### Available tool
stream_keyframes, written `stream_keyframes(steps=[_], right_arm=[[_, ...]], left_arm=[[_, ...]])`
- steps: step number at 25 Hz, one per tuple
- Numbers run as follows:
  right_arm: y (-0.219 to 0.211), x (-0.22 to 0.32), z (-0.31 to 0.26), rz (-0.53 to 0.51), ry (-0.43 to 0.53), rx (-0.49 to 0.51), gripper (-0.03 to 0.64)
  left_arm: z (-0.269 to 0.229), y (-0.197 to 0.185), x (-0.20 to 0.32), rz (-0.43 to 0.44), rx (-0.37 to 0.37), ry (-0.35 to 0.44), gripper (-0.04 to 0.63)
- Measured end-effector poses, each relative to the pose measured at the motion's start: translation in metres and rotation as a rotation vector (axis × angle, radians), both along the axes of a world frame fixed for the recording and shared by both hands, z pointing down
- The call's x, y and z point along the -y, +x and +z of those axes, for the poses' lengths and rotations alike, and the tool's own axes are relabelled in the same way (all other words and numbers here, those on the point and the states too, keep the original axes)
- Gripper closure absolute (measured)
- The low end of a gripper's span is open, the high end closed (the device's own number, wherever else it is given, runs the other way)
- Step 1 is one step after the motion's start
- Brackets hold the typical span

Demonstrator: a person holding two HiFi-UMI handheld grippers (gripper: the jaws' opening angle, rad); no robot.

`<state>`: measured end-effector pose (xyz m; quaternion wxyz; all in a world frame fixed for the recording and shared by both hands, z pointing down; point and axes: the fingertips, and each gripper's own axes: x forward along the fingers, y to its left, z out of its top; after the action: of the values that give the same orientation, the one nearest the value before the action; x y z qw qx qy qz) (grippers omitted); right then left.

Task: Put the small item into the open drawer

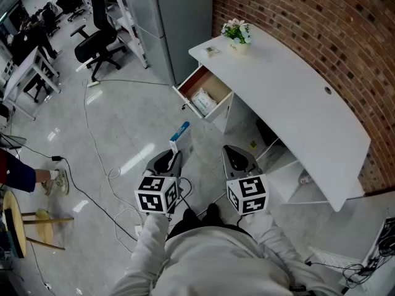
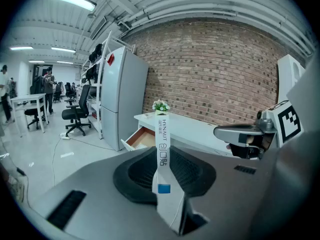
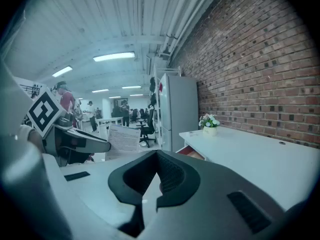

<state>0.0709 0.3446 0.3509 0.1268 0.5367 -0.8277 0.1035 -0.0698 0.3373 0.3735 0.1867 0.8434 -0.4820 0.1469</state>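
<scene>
The left gripper clamps narrowly on a slim white cardboard box with a blue square (standing upright between the pads); the right gripper has its jaws together, empty.

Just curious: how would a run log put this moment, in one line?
left gripper: shut on box | right gripper: shut, empty | drawer: open

Left tongs grip a slim box — right tongs closed, empty — both tilted slightly down.
</scene>
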Motion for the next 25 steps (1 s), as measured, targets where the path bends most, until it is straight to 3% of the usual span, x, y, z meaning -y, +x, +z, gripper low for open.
stream_keyframes(steps=[14,25], right_arm=[[0.02,0.005,-0.001,0.012,0.019,0.0,0.591],[0.028,0.069,0.012,0.057,0.001,-0.014,0.591]], left_arm=[[-0.007,0.001,0.017,-0.054,0.012,0.029,0.509],[0.005,0.003,0.088,-0.039,0.055,0.034,0.509]])
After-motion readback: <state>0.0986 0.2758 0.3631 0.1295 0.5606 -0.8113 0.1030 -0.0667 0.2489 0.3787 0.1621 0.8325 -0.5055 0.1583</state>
